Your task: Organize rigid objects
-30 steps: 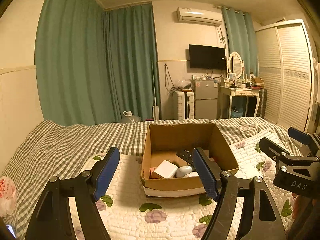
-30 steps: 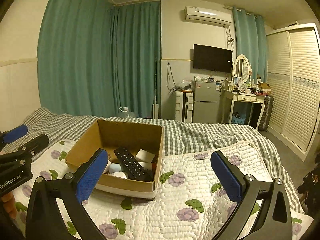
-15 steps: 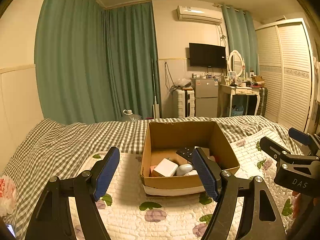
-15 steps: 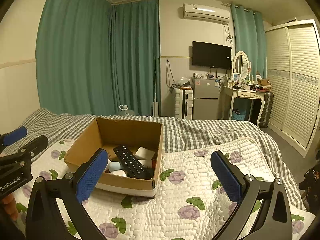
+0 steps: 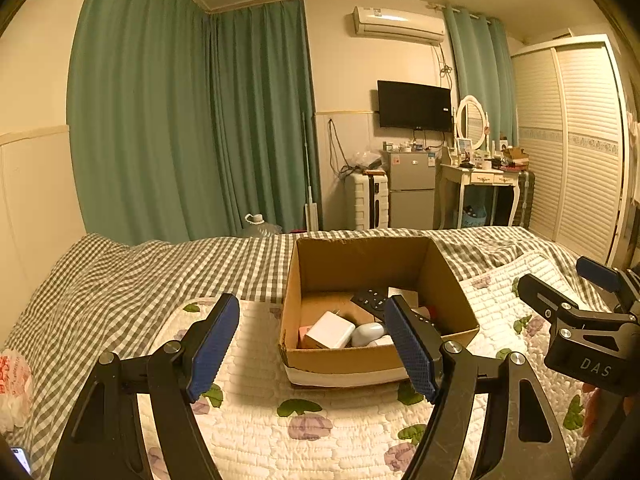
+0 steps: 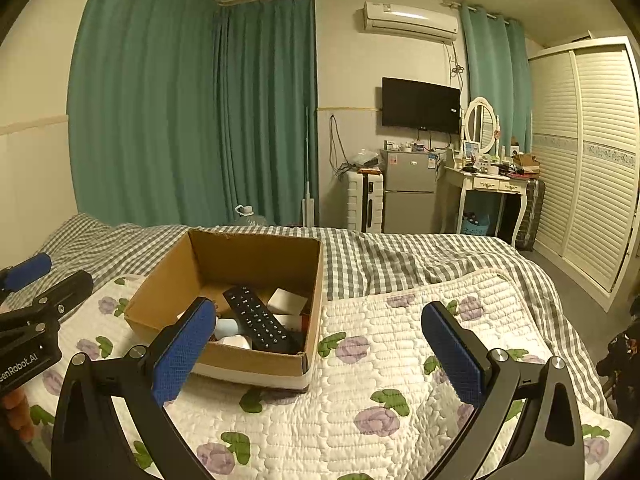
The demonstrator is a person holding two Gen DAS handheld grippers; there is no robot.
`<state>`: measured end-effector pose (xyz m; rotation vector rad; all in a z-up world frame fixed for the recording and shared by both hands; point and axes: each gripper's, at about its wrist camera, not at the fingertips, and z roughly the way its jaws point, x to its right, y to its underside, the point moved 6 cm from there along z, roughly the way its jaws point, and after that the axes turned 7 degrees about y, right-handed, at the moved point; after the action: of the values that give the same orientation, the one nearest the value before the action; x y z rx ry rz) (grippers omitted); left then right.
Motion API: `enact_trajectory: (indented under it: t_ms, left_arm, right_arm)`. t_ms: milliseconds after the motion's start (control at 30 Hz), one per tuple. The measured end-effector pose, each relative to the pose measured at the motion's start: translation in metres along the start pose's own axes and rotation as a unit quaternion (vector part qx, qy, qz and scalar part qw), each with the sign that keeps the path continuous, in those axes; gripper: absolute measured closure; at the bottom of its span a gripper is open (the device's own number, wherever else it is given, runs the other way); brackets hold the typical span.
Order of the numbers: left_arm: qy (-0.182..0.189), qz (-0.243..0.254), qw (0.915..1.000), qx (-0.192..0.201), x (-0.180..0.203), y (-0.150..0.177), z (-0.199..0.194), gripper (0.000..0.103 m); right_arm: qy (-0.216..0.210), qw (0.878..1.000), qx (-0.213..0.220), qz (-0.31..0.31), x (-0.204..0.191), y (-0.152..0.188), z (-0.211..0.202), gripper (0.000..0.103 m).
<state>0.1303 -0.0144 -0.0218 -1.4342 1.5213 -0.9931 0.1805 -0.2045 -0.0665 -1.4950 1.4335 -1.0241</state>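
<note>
An open cardboard box stands on the quilted bed; it also shows in the right wrist view. Inside lie a black remote control, a white charger block, a pale blue rounded object and a white box. My left gripper is open and empty, held above the quilt in front of the box. My right gripper is open and empty, to the right of the box. Each gripper shows at the edge of the other's view.
The bed has a floral quilt over a grey checked blanket. Beyond the bed stand green curtains, a small fridge, a dressing table and a slatted wardrobe. A red-and-white bag lies at the left edge.
Both grippers have risen and drawn back slightly, so the box sits a little lower in view. Both stay open and empty.
</note>
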Motion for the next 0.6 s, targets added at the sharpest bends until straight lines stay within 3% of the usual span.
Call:
enact_trajectory:
  t_ms: [600]
  left_arm:
    - [0.002,-0.002,1.0,-0.001,0.0002,0.0017,-0.0002,0.025]
  right_arm:
    - [0.001,1.0,-0.004,-0.001,0.0007,0.004,0.0014,0.0]
